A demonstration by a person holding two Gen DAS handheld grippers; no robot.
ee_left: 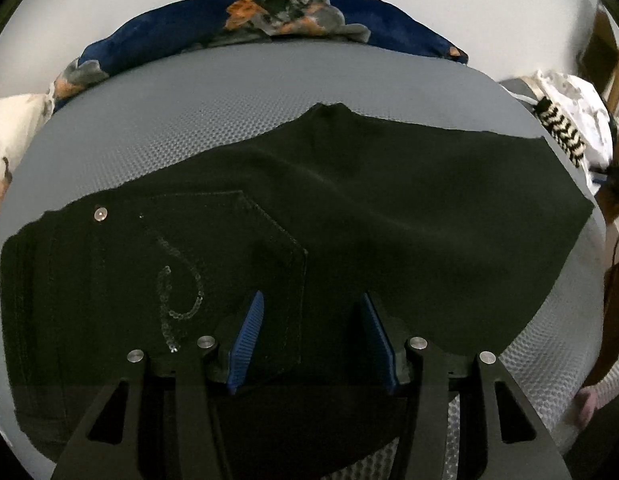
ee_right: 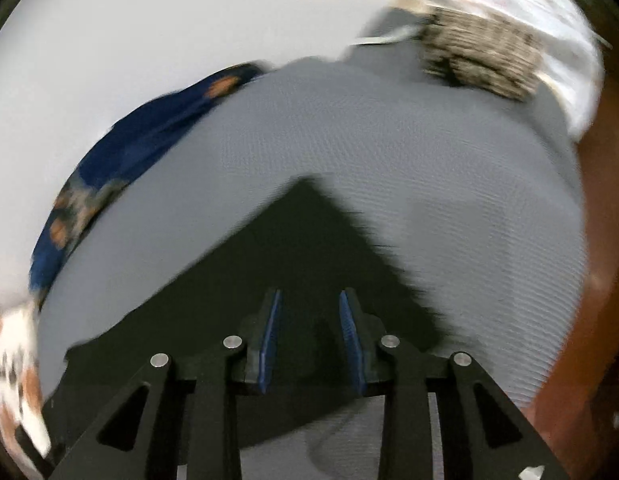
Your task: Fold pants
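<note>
1. Left gripper [ee_left: 311, 338] is spread, nothing between its pads; black pants [ee_left: 349, 216] lie flat on the grey bed [ee_left: 157, 120] right under and ahead of it, back pocket [ee_left: 229, 264] just left of its fingertips
2. Right gripper [ee_right: 308, 338] is also spread and empty, hovering over a pointed corner of the pants [ee_right: 301, 240]; that view is motion-blurred, so contact can't be judged
3. Risk: pinching only the top layer, so the fold drags the lower layer skewed
4. Risk: the far-right pants end sits near the bed edge and could slide off if pulled that way
5. Risk: clutter ahead, blue patterned cloth [ee_left: 269, 12] and striped item [ee_left: 561, 128], could snag a wide swing
6. Containers: none visible
</note>
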